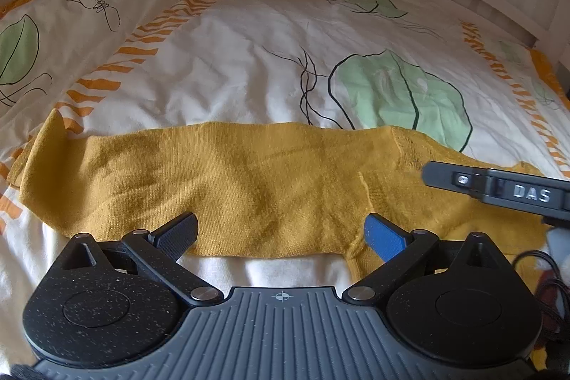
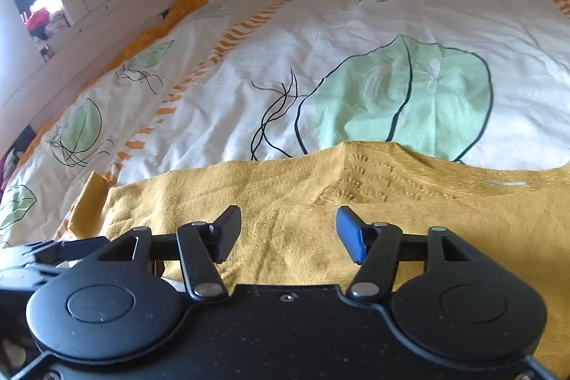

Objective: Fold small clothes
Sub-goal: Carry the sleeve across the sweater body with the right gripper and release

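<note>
One yellow garment point(image 1: 249, 180) is spread on one duvet point(image 1: 249, 59); two grippers, left point(image 1: 281, 234) and right point(image 2: 288, 234), are held agape, empty.

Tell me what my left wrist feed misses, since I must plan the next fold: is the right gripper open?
Observer: Yes, the right gripper stands open above the yellow garment, with nothing between its pads.
Operator: Any detail on the knit there?
Observer: A raised textured pattern sits just beyond its fingertips.
Operator: What's past the bed on the left?
Observer: A white frame with an opening showing red items.
</note>
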Motion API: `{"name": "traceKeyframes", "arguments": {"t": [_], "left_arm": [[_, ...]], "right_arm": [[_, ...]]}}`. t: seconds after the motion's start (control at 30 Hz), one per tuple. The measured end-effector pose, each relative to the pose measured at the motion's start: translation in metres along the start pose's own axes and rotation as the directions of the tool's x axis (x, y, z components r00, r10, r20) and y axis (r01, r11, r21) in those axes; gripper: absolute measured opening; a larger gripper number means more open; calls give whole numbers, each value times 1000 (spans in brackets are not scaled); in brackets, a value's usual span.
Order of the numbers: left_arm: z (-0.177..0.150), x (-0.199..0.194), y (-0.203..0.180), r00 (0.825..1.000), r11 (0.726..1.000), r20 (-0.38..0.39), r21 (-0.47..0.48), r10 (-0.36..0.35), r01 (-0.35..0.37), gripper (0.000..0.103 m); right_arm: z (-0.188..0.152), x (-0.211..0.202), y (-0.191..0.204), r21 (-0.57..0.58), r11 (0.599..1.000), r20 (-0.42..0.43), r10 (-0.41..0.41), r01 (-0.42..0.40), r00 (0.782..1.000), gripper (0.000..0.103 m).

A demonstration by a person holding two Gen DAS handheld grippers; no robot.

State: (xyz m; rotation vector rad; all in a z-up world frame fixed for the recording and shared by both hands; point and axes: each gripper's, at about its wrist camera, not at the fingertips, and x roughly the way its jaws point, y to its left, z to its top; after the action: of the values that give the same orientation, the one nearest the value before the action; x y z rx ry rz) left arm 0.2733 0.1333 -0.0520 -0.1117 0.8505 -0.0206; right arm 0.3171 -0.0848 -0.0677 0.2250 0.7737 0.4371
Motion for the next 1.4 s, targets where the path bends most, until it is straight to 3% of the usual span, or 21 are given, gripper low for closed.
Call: {"name": "traceKeyframes", "arguments": {"t": [0.13,0.27,0.5,0.6,0.67,0.83,0.97,1.07,1.2,1.4], "left_arm": [[-1,2,-3,1000,1000,-8,8,-7,7,101],[-4,3,-7,1000,1000,-15,28,-8,8,101],[-8,9,-19,999,997,-27,68,-20,22,101],[-10,11,-26,999,996,-20,87,-34,36,101],[-11,13,-31,999,994,-12,102,-43,44,101],[-17,21,-38,999,989,-21,136,-48,50,101],[-16,17,-30,998,993,22,109,-51,48,101],[-14,13,-24,995,993,73,100,-64,56,102],[-16,11,-15,992,994,94,76,-87,80,102],[-22,5,2,994,996,77,41,-80,77,102]], "right_arm": [[-5,-17,-18,24,999,32,-28,27,999,65],[-14,-37,-53,52,990,32,-131,130,991,65],[-44,-75,-118,44,937,-21,-346,346,938,63],[-53,-89,-126,19,910,-3,-413,413,911,63],[-59,-95,-128,24,907,17,-422,421,907,64],[-77,-96,-119,-37,884,94,-462,467,882,75],[-86,-105,-112,-4,861,148,-502,508,852,80],[-95,-112,-100,22,870,167,-489,493,856,88],[-110,-111,-85,7,891,136,-450,453,883,98],[-116,-108,-83,18,902,116,-430,431,895,99]]}}
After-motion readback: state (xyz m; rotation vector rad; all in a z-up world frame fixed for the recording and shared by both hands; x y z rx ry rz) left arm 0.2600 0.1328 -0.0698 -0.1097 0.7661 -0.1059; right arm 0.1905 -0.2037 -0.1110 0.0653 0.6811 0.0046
